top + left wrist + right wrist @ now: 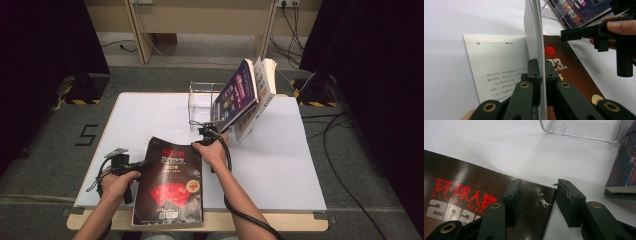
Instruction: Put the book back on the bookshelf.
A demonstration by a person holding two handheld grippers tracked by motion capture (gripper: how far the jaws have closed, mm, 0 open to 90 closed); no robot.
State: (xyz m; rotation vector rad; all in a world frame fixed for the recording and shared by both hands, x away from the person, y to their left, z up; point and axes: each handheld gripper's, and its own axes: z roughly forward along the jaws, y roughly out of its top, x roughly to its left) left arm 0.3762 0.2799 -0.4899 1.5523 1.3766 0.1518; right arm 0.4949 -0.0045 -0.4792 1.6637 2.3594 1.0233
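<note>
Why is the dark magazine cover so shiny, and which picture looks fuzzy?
Right gripper view: room light glares white off the glossy dark brown magazine cover near the open right tongs. Left gripper view: the thin page edge pinched by the left tongs is close and blurred. High view: soft overall.

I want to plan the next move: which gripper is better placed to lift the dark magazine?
Left. The left gripper is already shut on the magazine edge; the right gripper is open over its corner.
</note>
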